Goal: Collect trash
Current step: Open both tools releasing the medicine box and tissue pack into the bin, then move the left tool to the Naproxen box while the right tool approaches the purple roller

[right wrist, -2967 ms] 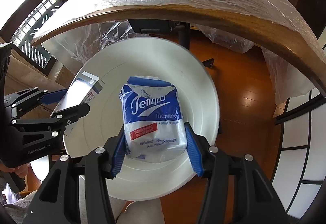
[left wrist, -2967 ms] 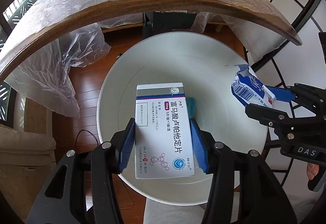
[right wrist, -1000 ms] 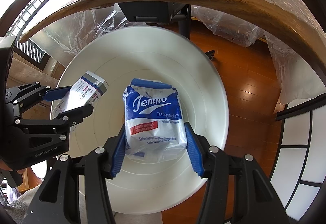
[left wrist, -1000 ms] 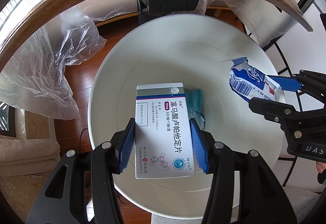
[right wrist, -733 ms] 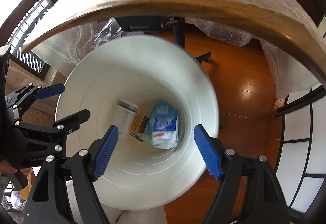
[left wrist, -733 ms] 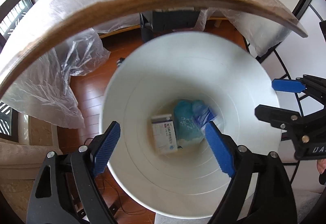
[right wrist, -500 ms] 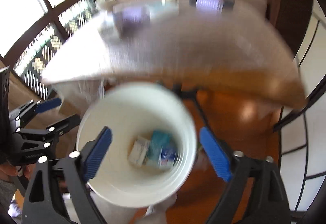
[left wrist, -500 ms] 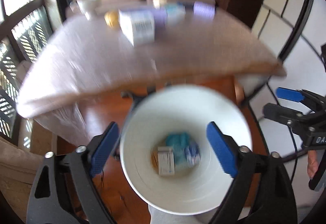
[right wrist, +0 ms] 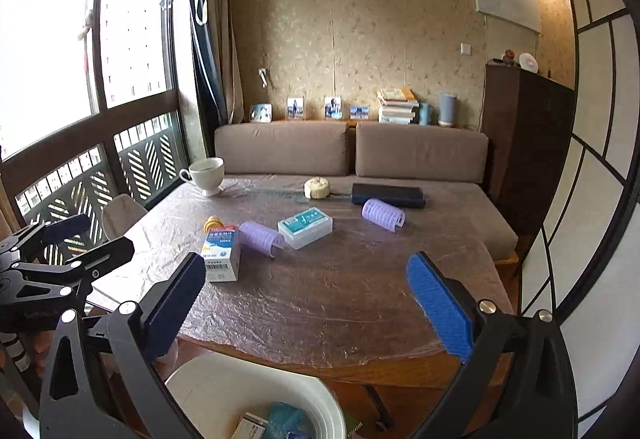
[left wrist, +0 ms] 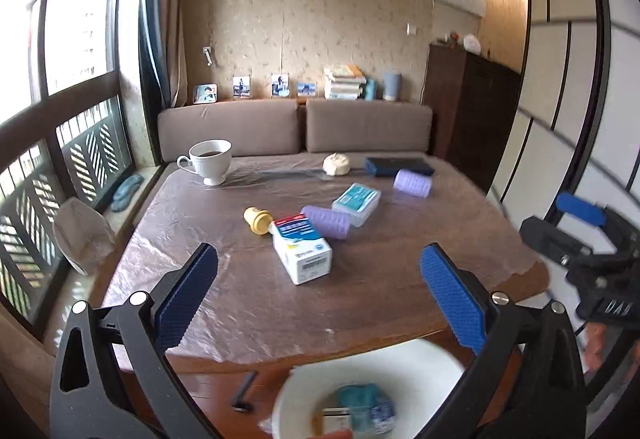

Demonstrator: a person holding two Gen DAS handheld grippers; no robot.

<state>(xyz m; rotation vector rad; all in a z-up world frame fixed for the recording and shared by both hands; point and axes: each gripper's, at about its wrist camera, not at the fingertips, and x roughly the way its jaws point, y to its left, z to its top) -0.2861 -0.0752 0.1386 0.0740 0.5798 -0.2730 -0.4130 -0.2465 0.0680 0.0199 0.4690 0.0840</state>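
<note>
A: Both claws spread wide now! Left claw (left wrist: 318, 291) grips nothing, right claw (right wrist: 308, 303) likewise.

B: A moment ago each clamped trash over the bin (right wrist: 312, 395). Now the box (right wrist: 250, 427) and tissue pack (left wrist: 382, 413) lie inside it, on the floor just below the worktop (left wrist: 360, 303) edge.

A: And both cameras have swung up to the worktop: white carton (left wrist: 302, 247), purple rollers (left wrist: 326, 222), teal case (left wrist: 356, 201), cup (left wrist: 210, 161).
</note>
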